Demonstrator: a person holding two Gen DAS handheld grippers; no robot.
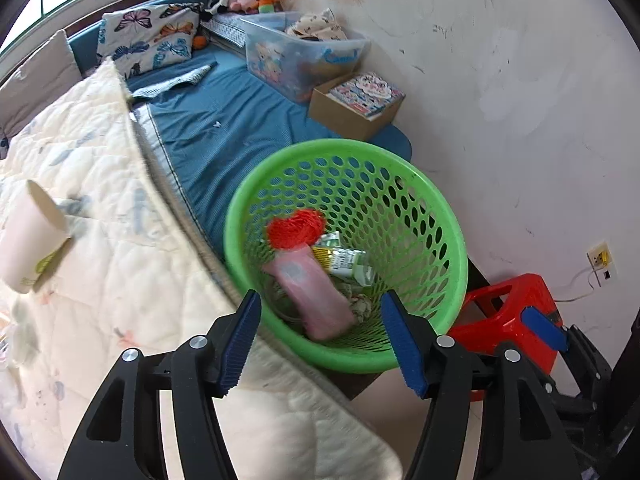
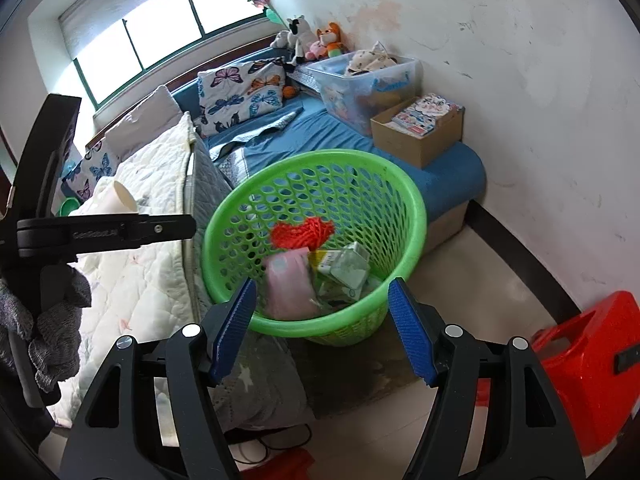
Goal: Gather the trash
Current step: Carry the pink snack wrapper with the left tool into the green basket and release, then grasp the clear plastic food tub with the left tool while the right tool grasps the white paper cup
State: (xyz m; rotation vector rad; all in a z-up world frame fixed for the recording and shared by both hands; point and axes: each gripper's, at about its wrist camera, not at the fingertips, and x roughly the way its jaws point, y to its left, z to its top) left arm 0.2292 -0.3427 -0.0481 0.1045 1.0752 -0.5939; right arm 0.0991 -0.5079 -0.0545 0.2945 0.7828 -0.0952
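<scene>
A green perforated basket (image 1: 440, 216) (image 2: 404, 192) stands beside the bed. In it lie a pink packet (image 1: 316, 296) (image 2: 286, 284), a red net (image 1: 294, 226) (image 2: 302, 232) and a green-yellow carton (image 1: 344, 260) (image 2: 346, 264). A white paper cup (image 1: 28, 236) (image 2: 118, 198) lies on its side on the cream quilt. My left gripper (image 1: 322, 344) is open and empty, just above the basket's near rim. My right gripper (image 2: 322, 330) is open and empty, above the same rim. The left gripper's body (image 2: 100, 232) shows at the left of the right wrist view.
The cream quilt (image 1: 100, 280) covers the bed's near side, with blue sheet (image 1: 224, 120) beyond. A clear storage bin (image 1: 304, 52), a cardboard box of books (image 1: 352, 112), pillows and plush toys line the wall. A red stool (image 1: 508, 320) (image 2: 588, 368) stands on the floor at right.
</scene>
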